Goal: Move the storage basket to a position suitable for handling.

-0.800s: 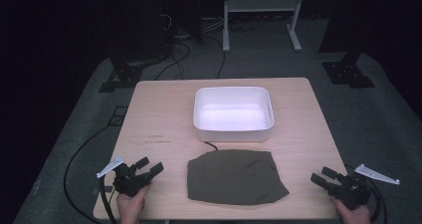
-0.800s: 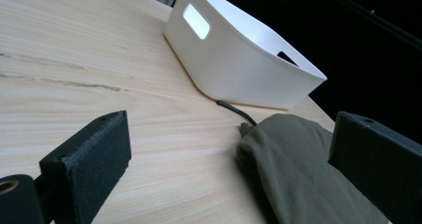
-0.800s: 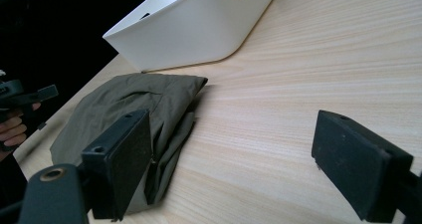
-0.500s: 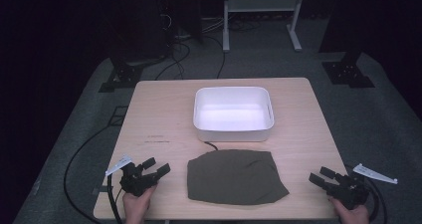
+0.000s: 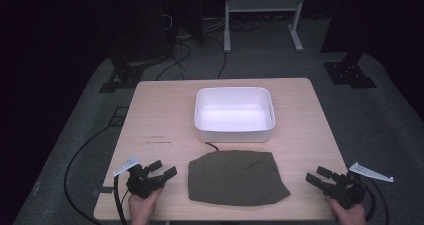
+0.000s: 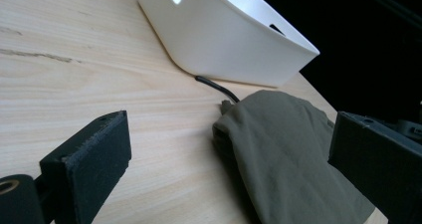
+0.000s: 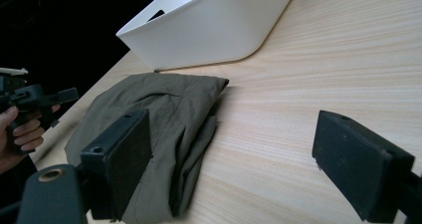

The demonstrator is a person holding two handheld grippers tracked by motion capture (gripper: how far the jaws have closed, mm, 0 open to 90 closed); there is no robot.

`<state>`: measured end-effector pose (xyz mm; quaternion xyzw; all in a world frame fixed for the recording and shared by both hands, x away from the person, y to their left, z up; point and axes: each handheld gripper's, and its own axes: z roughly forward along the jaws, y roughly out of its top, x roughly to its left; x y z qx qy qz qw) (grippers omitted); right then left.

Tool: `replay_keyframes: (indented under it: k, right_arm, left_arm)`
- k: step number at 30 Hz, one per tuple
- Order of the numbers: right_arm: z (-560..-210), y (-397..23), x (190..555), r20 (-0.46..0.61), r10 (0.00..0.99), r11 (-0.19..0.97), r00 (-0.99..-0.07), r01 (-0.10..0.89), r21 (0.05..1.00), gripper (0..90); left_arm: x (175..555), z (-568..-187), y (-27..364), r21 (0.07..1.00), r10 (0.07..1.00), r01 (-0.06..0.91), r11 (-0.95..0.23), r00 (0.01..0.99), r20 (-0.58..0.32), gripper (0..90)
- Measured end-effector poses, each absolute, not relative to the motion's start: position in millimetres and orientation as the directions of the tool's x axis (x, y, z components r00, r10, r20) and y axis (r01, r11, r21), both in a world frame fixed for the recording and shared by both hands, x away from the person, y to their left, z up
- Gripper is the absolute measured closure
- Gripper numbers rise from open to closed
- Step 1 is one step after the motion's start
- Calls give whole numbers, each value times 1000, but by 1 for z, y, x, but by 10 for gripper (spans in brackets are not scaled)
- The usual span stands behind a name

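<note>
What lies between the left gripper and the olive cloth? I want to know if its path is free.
Only bare wooden table, seen in the high view: the left gripper sits just beside the olive cloth, fingers open, nothing between.

In the high view, the person's hands are cut off by the near edge, so no arms can be seen. The left gripper (image 5: 165, 171) and the right gripper (image 5: 314, 177) look very small there. The green cloth (image 5: 235, 177) hides the table (image 5: 160, 115) under it, and a thin dark cord (image 6: 214, 86) goes under the cloth, so its end is hidden. The small dark marks (image 5: 156, 141) on the table are too tiny to read. The white tub (image 6: 234, 40) is cut off at the top in the left gripper view. The room around the table is too dark to make out.
</note>
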<state>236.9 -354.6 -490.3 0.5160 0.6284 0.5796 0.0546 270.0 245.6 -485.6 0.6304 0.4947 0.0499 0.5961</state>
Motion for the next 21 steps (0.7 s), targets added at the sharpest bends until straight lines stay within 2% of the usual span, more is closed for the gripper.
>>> replay_keyframes:
  k: [21]
  right_arm:
    - [-490, -323, 246, 525, 701, -124, -482, 642, 756, 149]
  left_arm:
    - [271, -495, 215, 735, 670, 667, 122, 491, -557, 35]
